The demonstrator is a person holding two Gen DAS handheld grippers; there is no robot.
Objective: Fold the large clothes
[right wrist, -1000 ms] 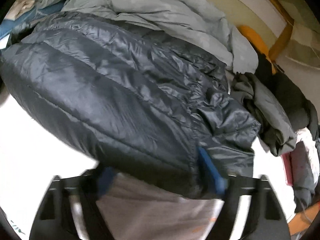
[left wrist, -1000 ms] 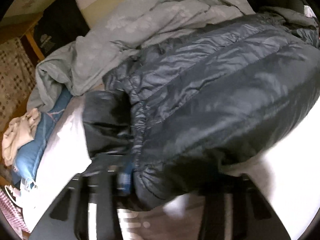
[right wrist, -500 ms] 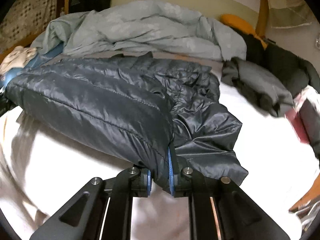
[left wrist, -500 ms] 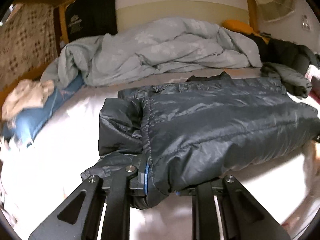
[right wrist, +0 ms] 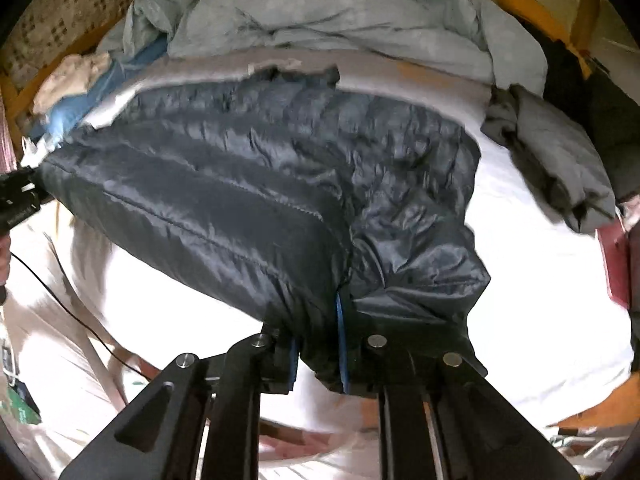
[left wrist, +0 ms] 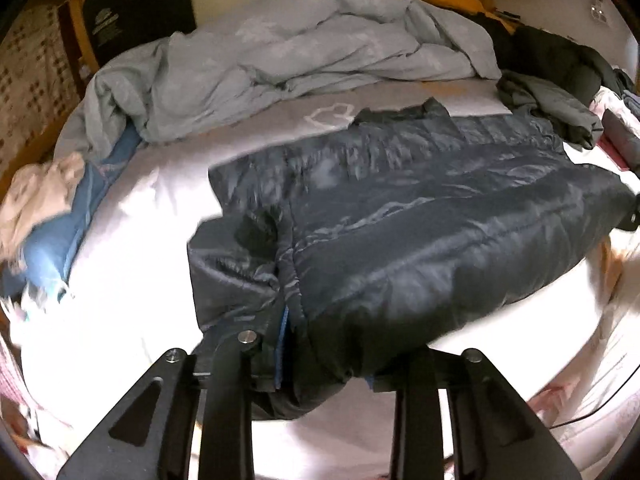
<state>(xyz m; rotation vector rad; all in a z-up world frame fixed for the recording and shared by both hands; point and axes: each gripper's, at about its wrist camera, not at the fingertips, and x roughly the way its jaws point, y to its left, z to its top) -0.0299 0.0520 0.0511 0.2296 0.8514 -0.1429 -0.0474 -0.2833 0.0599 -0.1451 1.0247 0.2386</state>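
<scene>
While both views show the jacket (right wrist: 248, 200), only the right shows a cable (right wrist: 60, 292)

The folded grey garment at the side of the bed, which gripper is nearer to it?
Right. The right gripper pinches the jacket edge nearest the grey garment; the left gripper holds the far end.

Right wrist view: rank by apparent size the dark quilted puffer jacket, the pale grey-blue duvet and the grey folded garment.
1. Dark quilted puffer jacket, though nearest the camera.
2. Pale grey-blue duvet.
3. Grey folded garment.
</scene>
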